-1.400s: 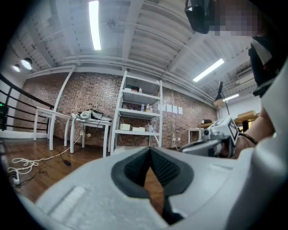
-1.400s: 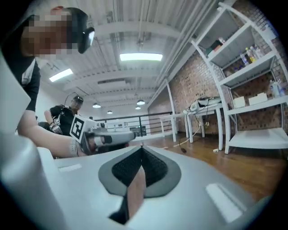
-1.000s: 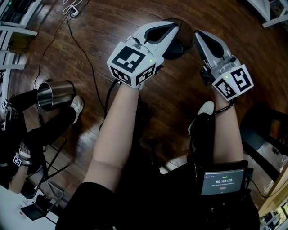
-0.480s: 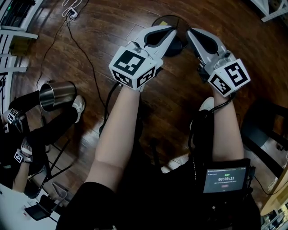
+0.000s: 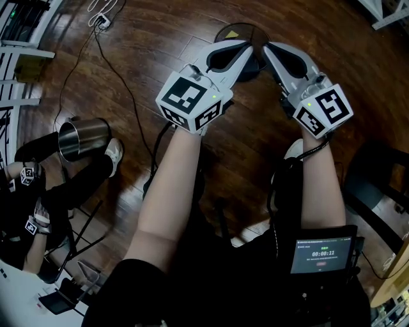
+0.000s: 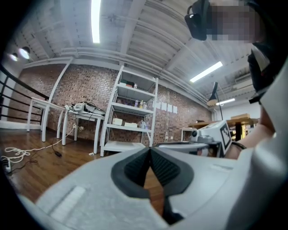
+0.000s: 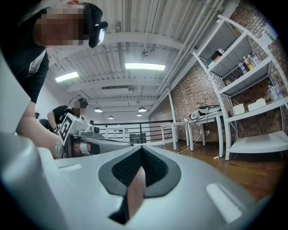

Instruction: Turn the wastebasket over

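Observation:
In the head view a shiny steel wastebasket (image 5: 81,136) lies on its side on the wood floor at the left, its open mouth toward a seated person's leg. Both grippers are held out level, far to the right of it. My left gripper (image 5: 248,46) is shut, with nothing between its pads (image 6: 139,165). My right gripper (image 5: 267,47) is also shut and empty, its pads (image 7: 130,168) meeting at the tip. Their tips nearly meet above a round dark object (image 5: 246,30) on the floor. Each gripper view shows the other gripper beside it.
A seated person in black with a white shoe (image 5: 114,153) is beside the wastebasket. A black cable (image 5: 121,83) runs across the floor from a power strip (image 5: 99,18). White shelving (image 6: 130,117) stands by the brick wall. A dark chair (image 5: 374,191) is at the right.
The two gripper tips have drawn slightly closer together. The head view has shifted a little, so more of the round dark object shows. Both stay shut.

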`<action>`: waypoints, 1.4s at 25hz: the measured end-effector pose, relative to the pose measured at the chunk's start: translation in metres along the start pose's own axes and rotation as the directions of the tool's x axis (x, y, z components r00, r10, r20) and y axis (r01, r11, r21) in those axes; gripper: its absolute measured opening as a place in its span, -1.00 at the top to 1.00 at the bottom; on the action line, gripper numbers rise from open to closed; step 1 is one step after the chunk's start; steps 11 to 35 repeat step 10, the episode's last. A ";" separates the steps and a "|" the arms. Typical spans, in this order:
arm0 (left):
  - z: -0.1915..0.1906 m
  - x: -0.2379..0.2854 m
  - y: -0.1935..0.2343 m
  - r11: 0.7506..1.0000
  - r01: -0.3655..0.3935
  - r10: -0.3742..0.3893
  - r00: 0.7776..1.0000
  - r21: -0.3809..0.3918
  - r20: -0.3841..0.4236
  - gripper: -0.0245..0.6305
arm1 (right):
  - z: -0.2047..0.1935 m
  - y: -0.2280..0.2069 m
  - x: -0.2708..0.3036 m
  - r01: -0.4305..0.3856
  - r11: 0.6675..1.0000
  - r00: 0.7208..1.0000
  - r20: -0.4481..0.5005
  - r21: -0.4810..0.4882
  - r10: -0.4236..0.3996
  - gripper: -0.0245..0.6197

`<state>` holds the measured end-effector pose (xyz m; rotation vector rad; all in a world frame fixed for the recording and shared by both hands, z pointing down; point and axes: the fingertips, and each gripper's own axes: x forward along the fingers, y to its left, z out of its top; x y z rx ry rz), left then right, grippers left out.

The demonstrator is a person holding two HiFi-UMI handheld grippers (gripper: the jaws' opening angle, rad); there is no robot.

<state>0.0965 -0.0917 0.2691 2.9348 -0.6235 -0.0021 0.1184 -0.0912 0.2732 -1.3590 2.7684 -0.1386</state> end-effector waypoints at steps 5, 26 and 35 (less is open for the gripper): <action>0.000 -0.002 0.001 1.000 -0.003 0.003 1.000 -0.002 -0.001 0.92 | -0.003 0.006 0.004 -0.014 1.000 1.000 -0.009 -0.010 0.014 0.90; -0.002 0.000 0.002 1.000 -0.001 0.001 1.000 -0.009 -0.001 0.92 | -0.009 0.008 0.007 -0.035 0.999 0.999 -0.022 -0.017 0.035 0.90; -0.002 0.000 0.002 1.000 -0.001 0.001 1.000 -0.009 -0.001 0.92 | -0.009 0.008 0.007 -0.035 0.999 0.999 -0.022 -0.017 0.035 0.90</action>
